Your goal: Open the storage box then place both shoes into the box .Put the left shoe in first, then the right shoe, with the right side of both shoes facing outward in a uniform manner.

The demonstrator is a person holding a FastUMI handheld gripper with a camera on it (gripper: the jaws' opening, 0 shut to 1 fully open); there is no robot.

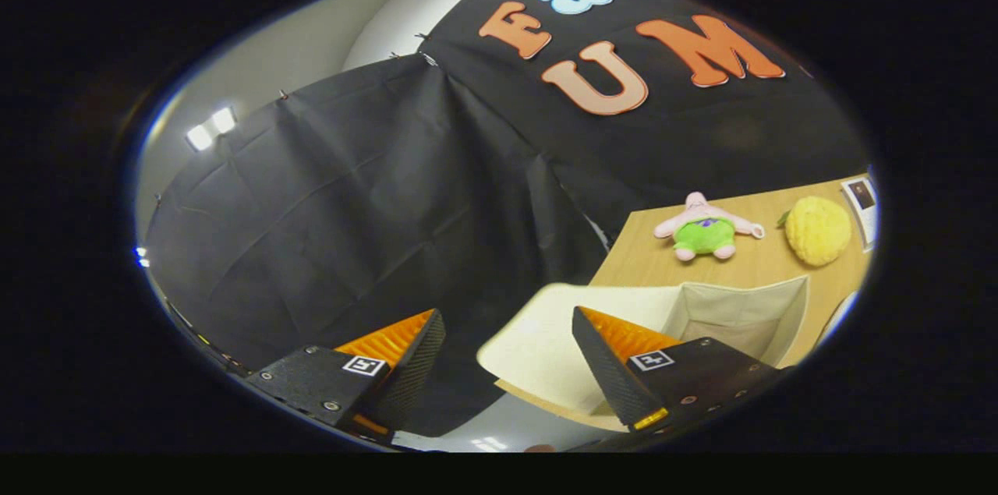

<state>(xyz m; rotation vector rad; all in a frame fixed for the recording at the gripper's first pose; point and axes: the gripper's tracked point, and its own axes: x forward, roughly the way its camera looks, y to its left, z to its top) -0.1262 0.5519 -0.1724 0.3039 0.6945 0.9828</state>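
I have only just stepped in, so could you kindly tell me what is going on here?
The hand-held gripper is open and holds nothing, its fingers spread wide and tilted toward the black cloth wall. The beige storage box sits on the wooden table just beyond one finger, and its lid is already folded open. Farther back on the table lie a pink star plush and a yellow round plush. No shoe has gone into the part of the box that can be seen.

Cream storage box (733, 316), open, on table

Fingers (507, 331) spread wide, nothing between; open storage box (702, 316) just ahead unobstructed.
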